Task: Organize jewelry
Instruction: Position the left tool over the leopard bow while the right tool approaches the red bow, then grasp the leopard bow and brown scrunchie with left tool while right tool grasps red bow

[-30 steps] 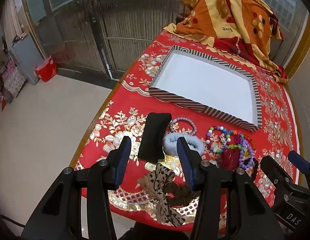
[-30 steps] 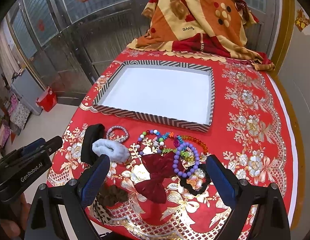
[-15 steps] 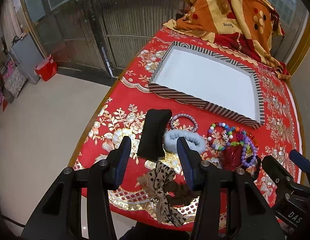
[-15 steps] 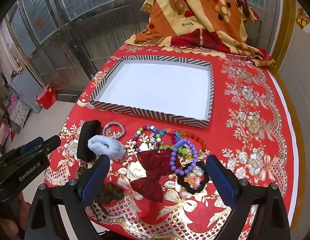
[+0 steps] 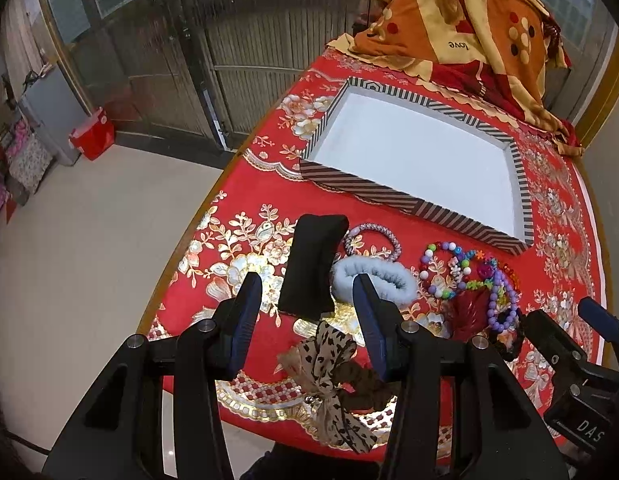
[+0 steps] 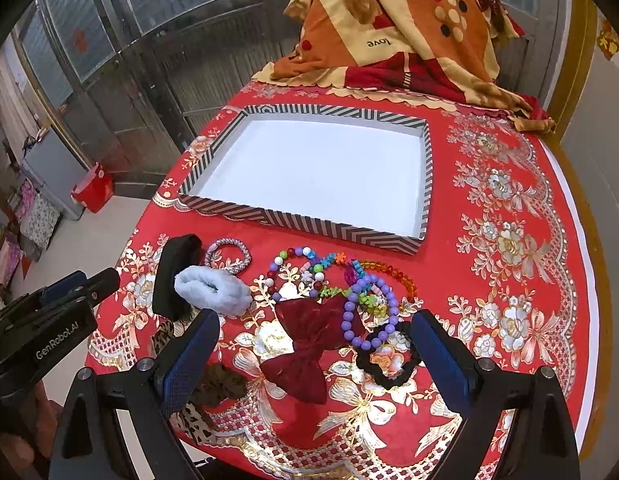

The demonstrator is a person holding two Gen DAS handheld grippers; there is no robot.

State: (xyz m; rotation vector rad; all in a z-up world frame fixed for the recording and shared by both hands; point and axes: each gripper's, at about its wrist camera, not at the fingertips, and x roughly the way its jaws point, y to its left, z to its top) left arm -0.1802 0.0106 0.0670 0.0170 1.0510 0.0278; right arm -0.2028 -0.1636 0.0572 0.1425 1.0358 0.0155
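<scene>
A striped tray (image 6: pixel 305 228) with a white floor lies on the red table; it also shows in the left wrist view (image 5: pixel 365 190). In front of it lie a black pad (image 5: pixel 311 266), a pale blue fluffy scrunchie (image 5: pixel 385 276), a pink beaded bracelet (image 6: pixel 229 256), colourful bead bracelets (image 6: pixel 305 268), a purple bead bracelet (image 6: pixel 369 312), a dark red bow (image 6: pixel 309 344), a black scrunchie (image 6: pixel 385 364) and a leopard-print bow (image 5: pixel 329 364). My left gripper (image 5: pixel 307 312) is open above the near table edge. My right gripper (image 6: pixel 315 352) is open wide above the red bow.
A folded orange and red blanket (image 6: pixel 393 28) lies at the far end of the table. The table's left edge (image 5: pixel 197 220) drops to a pale floor. Metal-framed glass doors (image 5: pixel 213 40) and a red box (image 5: pixel 91 138) stand to the left.
Both grippers have moved slightly forward toward the jewelry. Both stay open and nothing on the table has moved.
</scene>
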